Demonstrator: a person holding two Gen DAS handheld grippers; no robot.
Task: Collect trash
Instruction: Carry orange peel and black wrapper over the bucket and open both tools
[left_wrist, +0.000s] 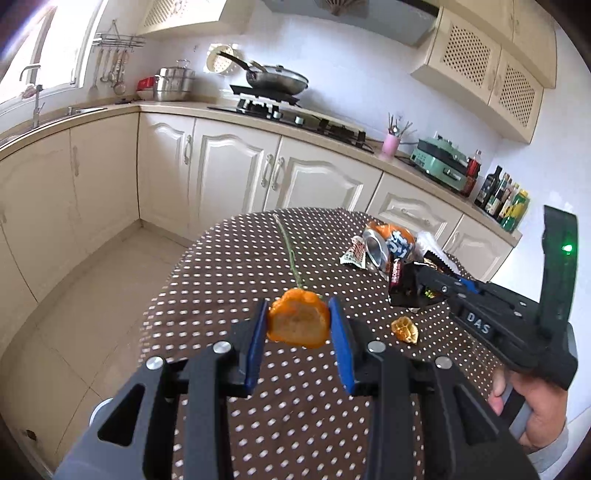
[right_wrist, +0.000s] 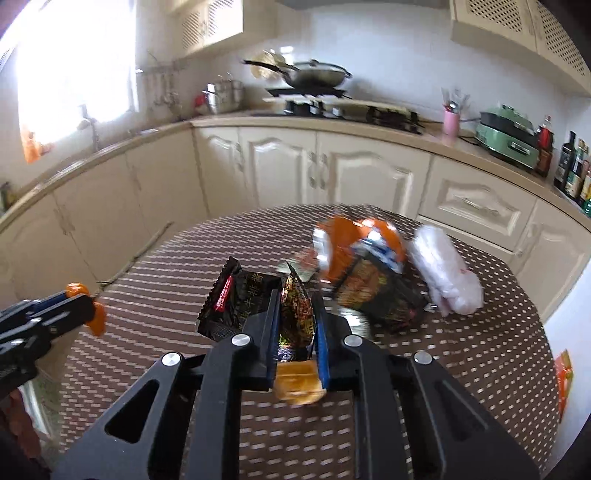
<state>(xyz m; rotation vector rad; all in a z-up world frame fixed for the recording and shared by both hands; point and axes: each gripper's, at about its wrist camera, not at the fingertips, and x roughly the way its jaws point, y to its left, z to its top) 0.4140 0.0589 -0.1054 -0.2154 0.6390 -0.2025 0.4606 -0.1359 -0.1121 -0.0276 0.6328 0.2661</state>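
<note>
beside crushed can (left_wrist: 389, 246), right tool (right_wrist: 295, 325) grips wrapper (right_wrist: 295, 314).

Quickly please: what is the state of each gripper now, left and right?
Left gripper: closed on an orange peel piece.
Right gripper: closed on a dark snack wrapper.

White letters "DAS" were read on a small black label on the body of the right gripper (left_wrist: 406, 291), at the right of the left wrist view. On the crushed orange can (left_wrist: 391, 247), at the far right of the table, large white letters with blue outlines were seen, but only fragments resembling "ut" could be made out. A red band with white lettering was printed on the black snack wrapper (right_wrist: 236, 306); gold Chinese characters beside it were too blurred to be read.
</note>
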